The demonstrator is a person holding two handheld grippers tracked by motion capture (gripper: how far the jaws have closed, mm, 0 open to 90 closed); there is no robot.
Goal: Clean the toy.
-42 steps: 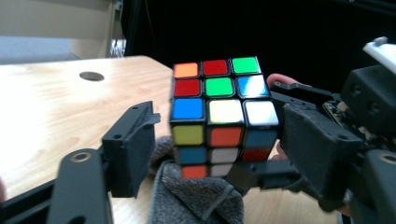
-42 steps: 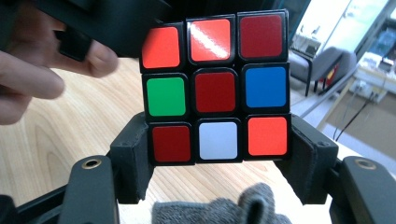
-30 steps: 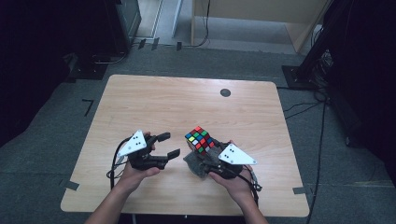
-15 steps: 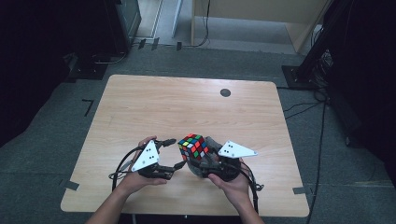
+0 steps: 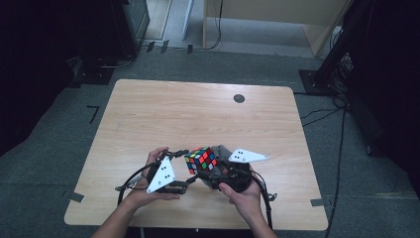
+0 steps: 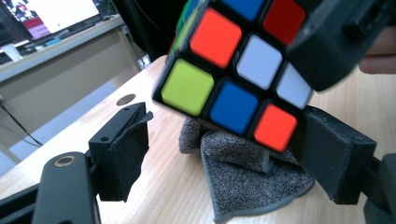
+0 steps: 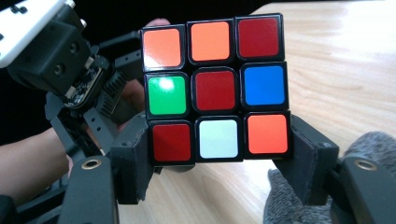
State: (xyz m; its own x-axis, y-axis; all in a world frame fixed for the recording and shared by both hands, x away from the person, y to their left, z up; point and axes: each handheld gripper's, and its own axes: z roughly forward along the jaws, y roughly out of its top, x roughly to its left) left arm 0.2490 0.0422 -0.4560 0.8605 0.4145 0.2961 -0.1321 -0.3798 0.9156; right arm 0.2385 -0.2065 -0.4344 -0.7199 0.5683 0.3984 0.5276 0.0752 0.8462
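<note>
Right tongs (image 7: 217, 154) clamped on cube (image 7: 215, 88)

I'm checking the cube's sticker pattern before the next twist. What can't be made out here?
- Cube, right gripper view: one face shows; the others face away.
- Cube, left gripper view: top cut off by the frame edge, right side hidden by the right gripper's jaws.
- Cube, high view: stickers too small to tell.
- Grey cloth: partly under the cube.
</note>
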